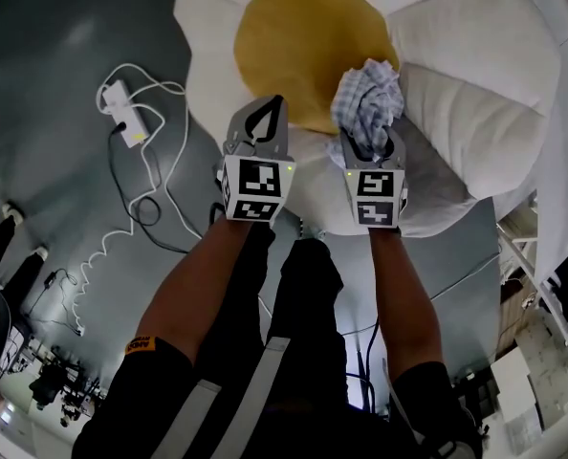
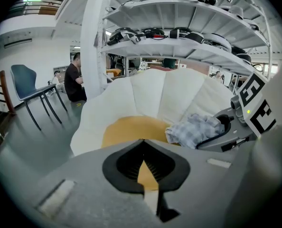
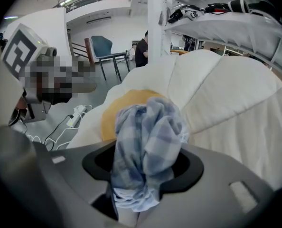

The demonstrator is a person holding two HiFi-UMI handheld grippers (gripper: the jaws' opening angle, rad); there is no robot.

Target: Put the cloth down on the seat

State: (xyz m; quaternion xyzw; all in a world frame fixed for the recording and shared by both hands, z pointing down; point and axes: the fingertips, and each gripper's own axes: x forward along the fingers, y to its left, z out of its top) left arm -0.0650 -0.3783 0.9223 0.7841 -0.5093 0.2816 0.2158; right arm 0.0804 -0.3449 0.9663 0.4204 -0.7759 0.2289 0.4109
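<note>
A crumpled blue-and-white checked cloth [image 1: 365, 98] [image 3: 148, 146] stands bunched upright between the jaws of my right gripper [image 1: 371, 140] [image 3: 145, 175], which is shut on it. It hangs over the right edge of the round yellow cushion [image 1: 303, 46] [image 3: 111, 113] of a white petal-shaped seat [image 1: 475, 113] [image 2: 145, 91]. My left gripper [image 1: 273, 103] [image 2: 143, 144] is beside it on the left, also over the seat's front, shut with its tips together and nothing in it. The left gripper view shows the cloth [image 2: 193, 129] in the right gripper [image 2: 226, 127].
A white power strip [image 1: 121, 113] with looping cables lies on the grey floor to the left. White shelving [image 2: 179, 37] stands behind the seat, a white frame [image 1: 552, 285] to its right. A blue chair [image 2: 24, 80] and a person [image 2: 76, 80] are farther back.
</note>
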